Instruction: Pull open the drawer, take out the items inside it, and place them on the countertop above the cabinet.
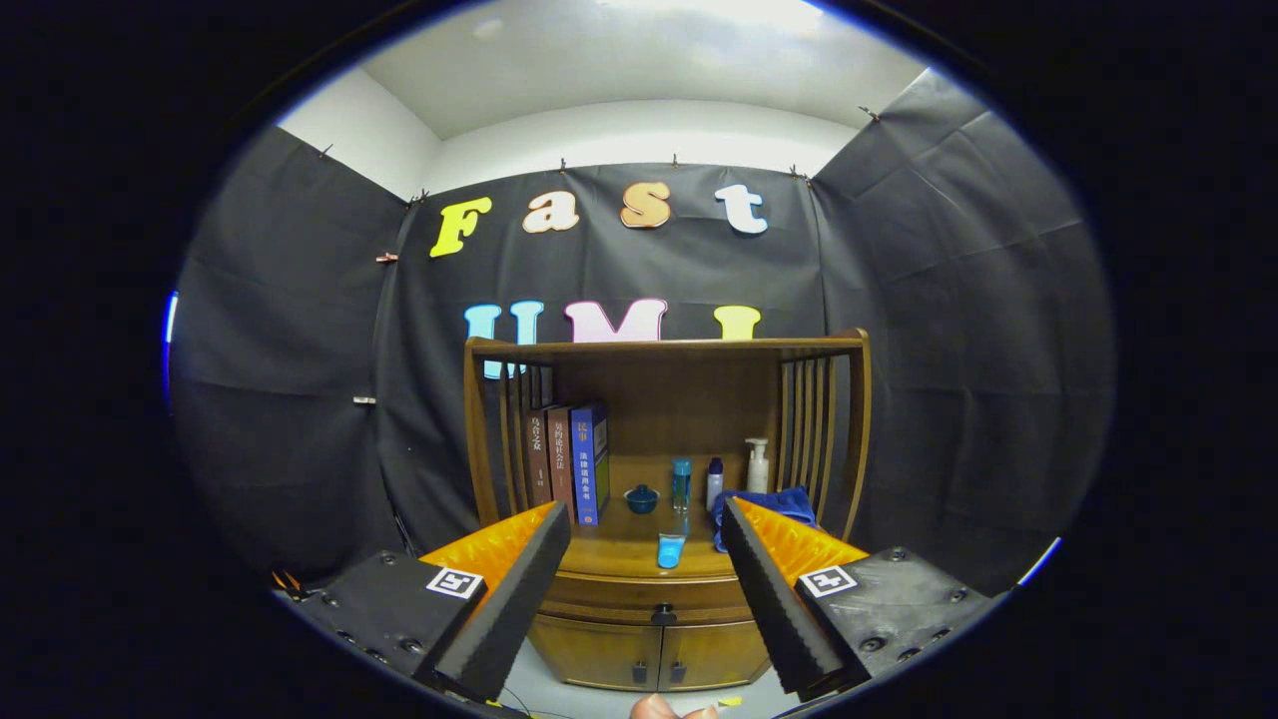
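A wooden cabinet (pixel 659 639) stands ahead of me against the black cloth wall. Its drawer (pixel 654 597) sits pushed in, with a dark knob (pixel 662 615) at the middle, seen between my two fingers. My gripper (pixel 644 519) is open and holds nothing; it hovers some way in front of the cabinet. On the countertop (pixel 619 554) lies a small light-blue tube (pixel 671 549) near the front edge. The inside of the drawer is hidden.
Under the wooden hutch (pixel 667 350) stand three books (pixel 571 461), a small blue lidded pot (pixel 641 498), a blue bottle (pixel 681 485), a small white-and-blue bottle (pixel 715 483), a white pump bottle (pixel 758 467) and a blue cloth (pixel 779 504). Two lower doors (pixel 654 654) sit beneath the drawer. A fingertip (pixel 654 709) shows below.
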`<state>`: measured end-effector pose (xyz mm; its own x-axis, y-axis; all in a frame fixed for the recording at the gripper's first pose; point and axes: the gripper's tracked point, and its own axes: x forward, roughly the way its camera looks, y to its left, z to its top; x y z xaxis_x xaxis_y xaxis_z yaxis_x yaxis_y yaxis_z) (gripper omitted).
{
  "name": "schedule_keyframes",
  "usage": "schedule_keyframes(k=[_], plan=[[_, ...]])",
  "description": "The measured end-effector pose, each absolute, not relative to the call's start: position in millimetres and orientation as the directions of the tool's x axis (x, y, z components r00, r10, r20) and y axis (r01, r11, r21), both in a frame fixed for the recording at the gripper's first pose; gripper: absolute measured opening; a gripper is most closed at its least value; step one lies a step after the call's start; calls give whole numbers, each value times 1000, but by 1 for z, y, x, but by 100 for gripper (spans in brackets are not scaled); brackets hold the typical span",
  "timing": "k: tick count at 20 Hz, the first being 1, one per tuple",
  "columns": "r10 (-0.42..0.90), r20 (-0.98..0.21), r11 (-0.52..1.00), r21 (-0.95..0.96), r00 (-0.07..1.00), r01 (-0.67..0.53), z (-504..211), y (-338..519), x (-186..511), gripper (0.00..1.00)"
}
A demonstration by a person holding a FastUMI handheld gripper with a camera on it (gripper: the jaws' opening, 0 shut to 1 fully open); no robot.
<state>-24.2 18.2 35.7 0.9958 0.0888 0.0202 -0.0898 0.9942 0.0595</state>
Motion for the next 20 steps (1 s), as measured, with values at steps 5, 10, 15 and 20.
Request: schedule_keyframes(k=[5, 10, 15, 20], plan=[[75, 36, 996, 52, 997, -77, 36, 14, -24, 99], [71, 17, 997, 42, 997, -71, 27, 14, -23, 99], [79, 9, 996, 36, 997, -79, 25, 16, -23, 99], [78, 6, 997, 27, 997, -78, 22, 17, -23, 99]])
